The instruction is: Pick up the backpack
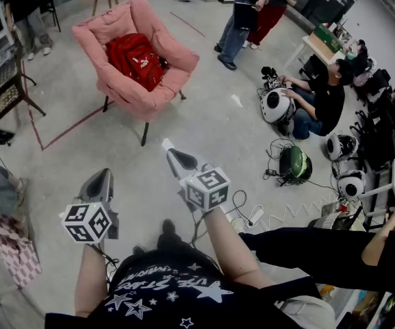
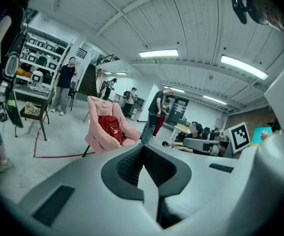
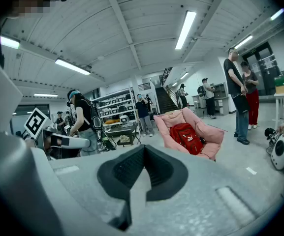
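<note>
Head view, approach stage of the pick-up: the red backpack [image 1: 137, 60] lies on the seat of a pink armchair [image 1: 118, 20] in the upper left of the frame. The left tongs [image 1: 103, 177] sit at lower left and the right tongs [image 1: 170, 148] near lower centre, each over bare floor [image 1: 211, 115]. Both are aimed roughly toward the chair and are well apart from it. Left gripper view and right gripper view each show the jaws pressed together with nothing between them, and the backpack is small in the middle distance above the tips. Judged stage: the reach is not yet under way and no contact is made. The next move likely calls for walking up to the chair, parting at least one pair of jaws, and closing them on a graspable part of the backpack. Which part suits best cannot be made out from this distance.
</note>
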Demonstrator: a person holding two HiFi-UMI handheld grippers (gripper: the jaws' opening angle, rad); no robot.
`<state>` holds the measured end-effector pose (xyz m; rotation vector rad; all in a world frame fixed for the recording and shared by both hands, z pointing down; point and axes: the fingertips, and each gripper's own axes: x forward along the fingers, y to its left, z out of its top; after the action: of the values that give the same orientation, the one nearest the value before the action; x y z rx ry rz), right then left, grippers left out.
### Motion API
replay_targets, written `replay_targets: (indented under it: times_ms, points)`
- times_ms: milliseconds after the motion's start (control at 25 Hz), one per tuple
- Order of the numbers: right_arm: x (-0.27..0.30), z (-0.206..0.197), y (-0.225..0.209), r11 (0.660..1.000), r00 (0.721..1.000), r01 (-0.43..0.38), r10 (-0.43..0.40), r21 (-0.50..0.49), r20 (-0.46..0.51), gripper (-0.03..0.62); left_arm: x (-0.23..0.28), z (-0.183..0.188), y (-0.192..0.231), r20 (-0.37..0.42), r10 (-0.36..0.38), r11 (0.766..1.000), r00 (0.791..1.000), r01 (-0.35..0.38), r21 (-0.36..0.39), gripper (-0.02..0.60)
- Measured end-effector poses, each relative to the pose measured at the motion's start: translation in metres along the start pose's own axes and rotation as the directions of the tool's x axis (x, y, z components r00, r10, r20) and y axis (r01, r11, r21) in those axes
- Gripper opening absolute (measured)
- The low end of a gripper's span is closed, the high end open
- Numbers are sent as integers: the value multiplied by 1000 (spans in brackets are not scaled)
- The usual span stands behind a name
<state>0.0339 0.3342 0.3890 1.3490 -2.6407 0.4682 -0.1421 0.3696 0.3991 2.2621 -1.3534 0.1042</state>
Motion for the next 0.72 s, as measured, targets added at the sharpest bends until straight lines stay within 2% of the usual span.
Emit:
replay_targets:
  times_ms: [320,720]
  points:
    - [-27,-19,54,999,999,48,-48,-4,-7,-1,-53,-15,15,-20,-22,1000,1000,22,-13,6]
    - [-53,-27,90,996,996,88,-88,-29,-6,-1,-93,-29,12,-33,-68,998,997,68,-17,6]
